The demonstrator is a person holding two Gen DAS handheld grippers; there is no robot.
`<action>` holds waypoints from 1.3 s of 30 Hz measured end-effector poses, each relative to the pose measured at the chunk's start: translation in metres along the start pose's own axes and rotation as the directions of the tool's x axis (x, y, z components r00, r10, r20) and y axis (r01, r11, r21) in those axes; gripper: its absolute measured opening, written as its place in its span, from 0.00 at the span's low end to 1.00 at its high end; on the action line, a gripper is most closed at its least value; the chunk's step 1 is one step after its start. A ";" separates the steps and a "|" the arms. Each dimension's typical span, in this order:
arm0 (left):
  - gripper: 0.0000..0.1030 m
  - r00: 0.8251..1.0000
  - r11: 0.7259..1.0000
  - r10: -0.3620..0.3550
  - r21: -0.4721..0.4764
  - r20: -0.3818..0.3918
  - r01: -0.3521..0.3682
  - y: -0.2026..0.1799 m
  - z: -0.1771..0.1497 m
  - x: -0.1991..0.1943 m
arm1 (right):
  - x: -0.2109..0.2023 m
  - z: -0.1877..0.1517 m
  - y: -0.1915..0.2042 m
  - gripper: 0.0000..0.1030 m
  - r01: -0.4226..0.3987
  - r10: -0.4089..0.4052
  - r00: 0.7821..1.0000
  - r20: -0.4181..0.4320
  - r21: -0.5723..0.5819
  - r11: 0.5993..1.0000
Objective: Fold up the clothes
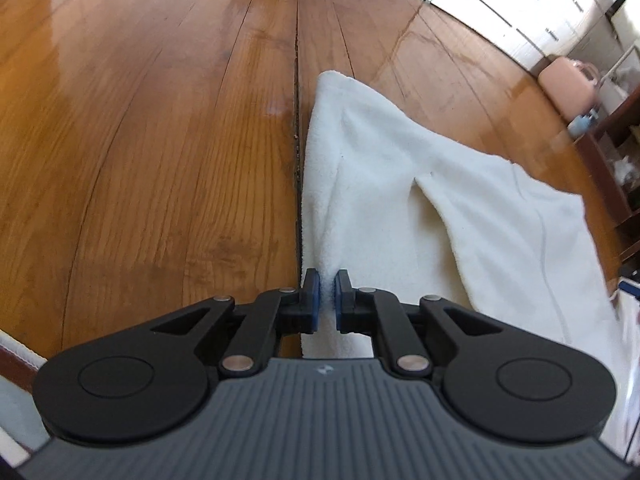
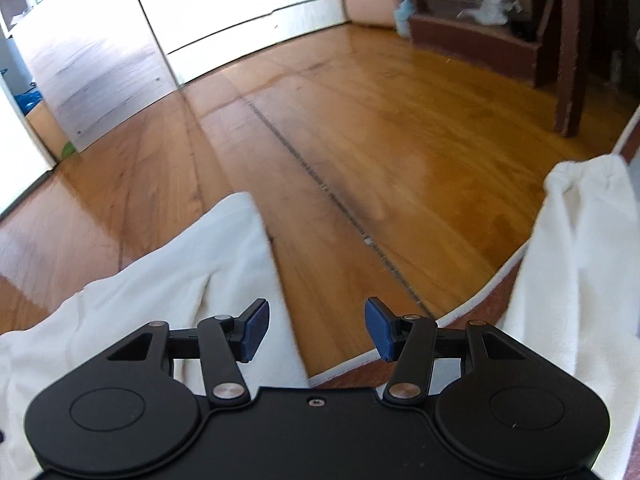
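White fleece garment [image 1: 400, 200] lies on the wooden floor [image 1: 140, 140]; our left gripper [image 1: 327, 294] pinches its edge, our right gripper [image 2: 316, 330] gapes empty. Next we need a second grip.

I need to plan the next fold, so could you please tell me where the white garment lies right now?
In the left wrist view the white garment lies on the wooden floor, right of the dark floor seam, its near edge pinched in the left tool.

No readable text, label, brand or number shows in either view.
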State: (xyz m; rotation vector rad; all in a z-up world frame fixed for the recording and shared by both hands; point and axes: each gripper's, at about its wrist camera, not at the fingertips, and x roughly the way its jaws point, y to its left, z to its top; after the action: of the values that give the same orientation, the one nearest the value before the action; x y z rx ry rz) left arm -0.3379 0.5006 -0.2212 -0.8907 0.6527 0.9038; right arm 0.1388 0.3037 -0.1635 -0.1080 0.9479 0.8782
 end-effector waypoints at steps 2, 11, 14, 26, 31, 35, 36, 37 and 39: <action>0.12 1.000 1.000 -0.017 0.005 -0.004 0.017 0.002 0.002 0.003 | 0.011 0.001 -0.005 0.57 -0.060 0.062 0.996 -0.060 0.030 0.998; 0.06 0.982 0.983 -0.147 0.127 0.115 0.132 0.001 0.012 -0.027 | 0.039 -0.010 0.045 0.07 -0.117 0.084 0.989 -0.125 -0.284 0.952; 0.06 0.981 0.983 -0.107 0.166 0.161 0.080 -0.004 0.009 -0.037 | 0.011 -0.002 0.054 0.06 -0.062 0.087 0.993 0.075 -0.290 0.955; 0.16 0.995 0.995 0.078 0.052 0.067 -0.082 0.012 -0.001 -0.017 | 0.014 -0.002 0.053 0.45 0.087 -0.069 0.995 0.076 -0.265 0.960; 0.42 0.994 0.992 -0.103 -0.080 -0.040 0.099 0.020 -0.013 -0.031 | -0.017 0.002 0.000 0.58 -0.078 0.080 0.996 0.035 -0.053 0.996; 0.46 0.977 0.983 -0.170 -0.089 -0.127 0.160 0.013 -0.035 -0.029 | -0.022 -0.009 -0.041 0.58 -0.214 0.225 0.971 -0.076 0.129 0.968; 0.32 0.979 0.987 -0.155 -0.051 -0.135 0.150 0.008 -0.040 -0.029 | -0.022 -0.016 -0.047 0.58 -0.231 0.246 0.964 -0.097 0.146 0.962; 0.16 0.987 0.994 -0.112 0.004 -0.118 0.114 0.001 -0.043 -0.031 | -0.021 -0.022 -0.049 0.59 -0.241 0.258 0.959 -0.114 0.147 0.959; 0.07 0.996 0.995 -0.041 0.093 -0.076 0.048 -0.010 -0.047 -0.039 | -0.017 -0.034 -0.047 0.60 -0.244 0.260 0.955 -0.144 0.120 0.962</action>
State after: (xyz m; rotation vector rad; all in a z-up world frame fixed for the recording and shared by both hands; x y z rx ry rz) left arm -0.3528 0.4415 -0.2099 -0.8536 0.7309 0.7969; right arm 0.1442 0.2472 -0.1843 0.0325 1.1711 1.0662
